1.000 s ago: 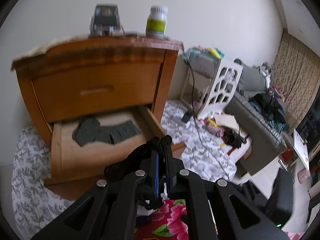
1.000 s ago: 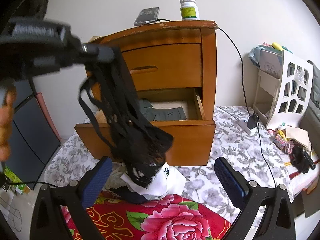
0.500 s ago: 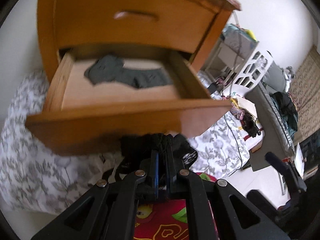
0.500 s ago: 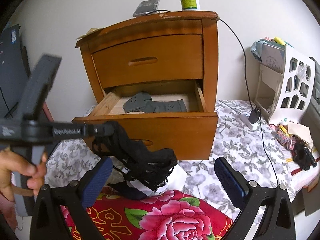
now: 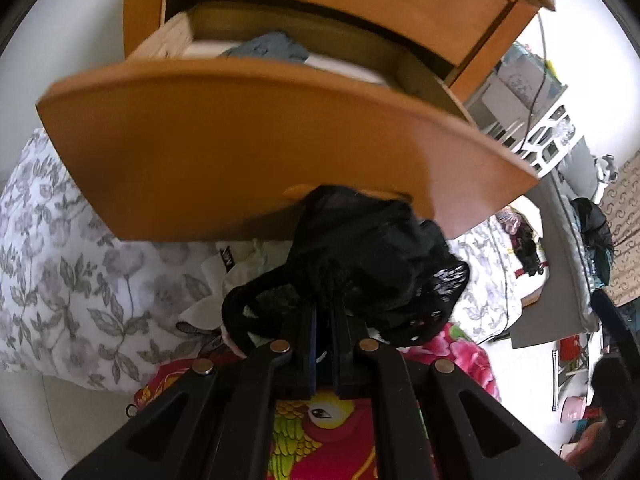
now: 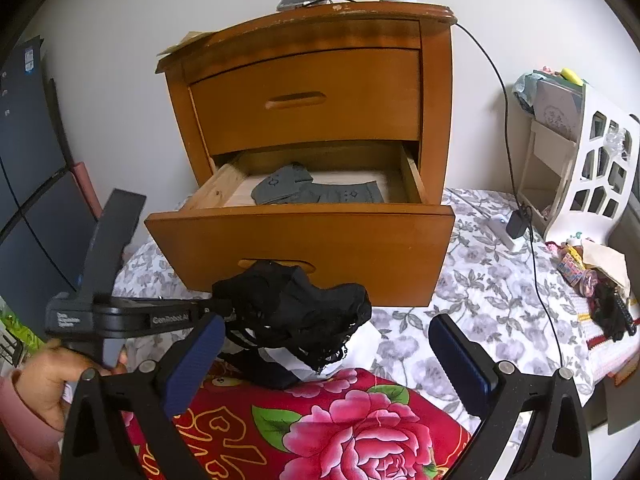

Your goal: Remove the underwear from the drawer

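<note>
Two views – only one: grey garment (image 6: 316,192) unfolded

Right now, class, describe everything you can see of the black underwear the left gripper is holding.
The black underwear is a thin, partly sheer garment with lace trim and narrow straps. It hangs bunched from the shut left gripper, pinched between the fingers. It is out of the open lower drawer, in front of the drawer's wooden face. Its lower edge droops onto white clothing lying by the red floral cloth. Whether it touches the drawer front cannot be told.
</note>
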The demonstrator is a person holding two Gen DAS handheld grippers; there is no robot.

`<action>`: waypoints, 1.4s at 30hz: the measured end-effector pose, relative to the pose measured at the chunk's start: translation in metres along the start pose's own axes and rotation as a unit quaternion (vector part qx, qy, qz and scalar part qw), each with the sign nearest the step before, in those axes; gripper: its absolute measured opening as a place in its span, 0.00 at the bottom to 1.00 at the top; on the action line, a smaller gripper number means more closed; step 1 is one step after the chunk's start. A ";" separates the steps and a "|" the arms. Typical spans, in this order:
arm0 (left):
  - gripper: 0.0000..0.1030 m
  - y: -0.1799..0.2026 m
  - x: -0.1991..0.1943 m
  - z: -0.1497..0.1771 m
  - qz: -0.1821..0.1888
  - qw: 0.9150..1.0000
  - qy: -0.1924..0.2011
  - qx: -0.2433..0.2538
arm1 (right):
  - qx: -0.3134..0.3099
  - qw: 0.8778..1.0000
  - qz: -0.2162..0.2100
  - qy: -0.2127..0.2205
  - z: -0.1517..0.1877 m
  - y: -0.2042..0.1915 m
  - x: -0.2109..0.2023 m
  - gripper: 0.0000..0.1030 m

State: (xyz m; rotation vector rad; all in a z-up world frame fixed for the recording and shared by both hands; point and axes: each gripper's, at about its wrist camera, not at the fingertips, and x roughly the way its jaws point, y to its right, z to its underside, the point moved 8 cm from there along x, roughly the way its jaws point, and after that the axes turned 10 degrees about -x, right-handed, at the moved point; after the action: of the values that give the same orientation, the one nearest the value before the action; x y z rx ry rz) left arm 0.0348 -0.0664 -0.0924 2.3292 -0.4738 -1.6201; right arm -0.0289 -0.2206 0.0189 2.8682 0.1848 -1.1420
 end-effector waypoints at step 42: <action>0.76 -0.013 -0.067 0.021 -0.029 0.989 0.144 0.008 | -0.012 0.998 -0.006 -0.058 0.025 -0.009 0.035 1.00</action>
State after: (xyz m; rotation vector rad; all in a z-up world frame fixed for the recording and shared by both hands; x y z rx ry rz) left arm -0.0054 -0.0277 -0.0478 2.5543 -0.3588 -1.2737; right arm -0.0217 -0.2103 -0.0238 2.7731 0.2104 -1.2943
